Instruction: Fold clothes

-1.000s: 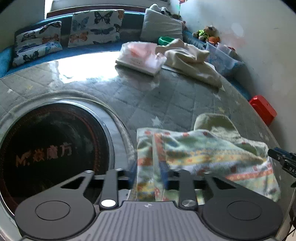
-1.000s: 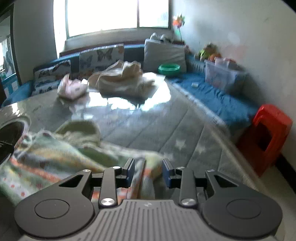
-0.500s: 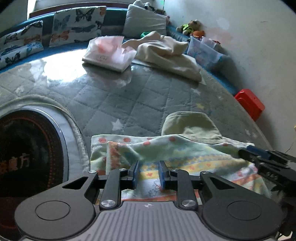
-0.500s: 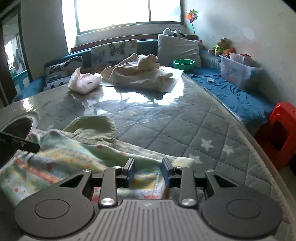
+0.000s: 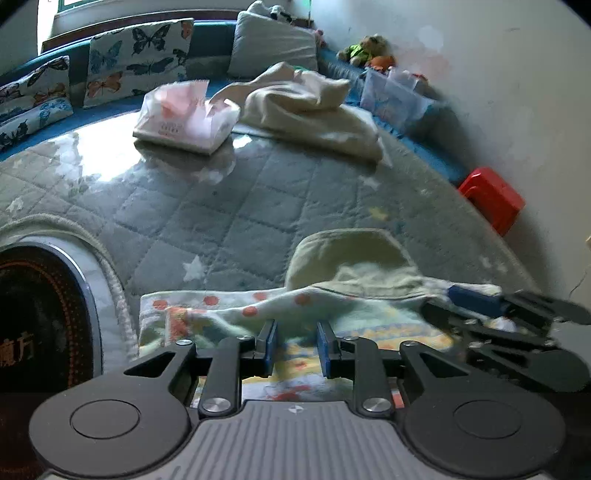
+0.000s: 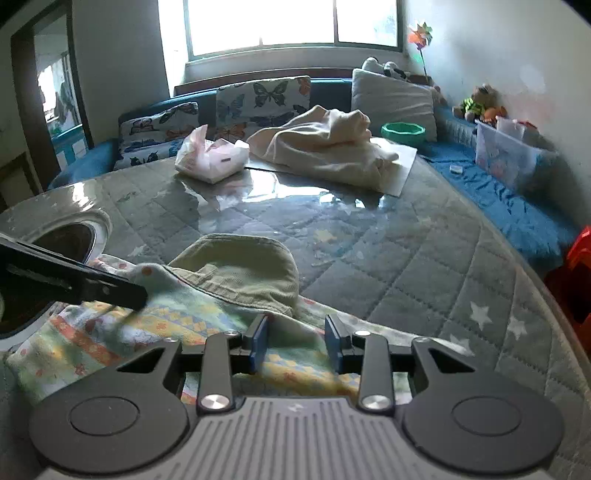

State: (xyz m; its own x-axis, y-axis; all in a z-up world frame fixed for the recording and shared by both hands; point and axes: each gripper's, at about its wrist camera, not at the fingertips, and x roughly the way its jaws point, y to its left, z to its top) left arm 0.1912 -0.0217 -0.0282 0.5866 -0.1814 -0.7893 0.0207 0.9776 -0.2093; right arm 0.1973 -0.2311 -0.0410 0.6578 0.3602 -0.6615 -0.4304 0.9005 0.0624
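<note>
on the quilted table [image 5: 258,206] we hold the patterned garment [image 5: 369,314] with left gripper [image 5: 295,345] and right gripper [image 6: 297,341], jaws partly apart, pinching its near edge to carry a fold.

Left view: we look steeply down, close over the patterned pastel cloth [image 5: 229,314].
Right view: shallower, toward the bright window [image 6: 291,22].
Shared: cloth, grey quilted star-print tabletop [image 5: 221,206].
</note>
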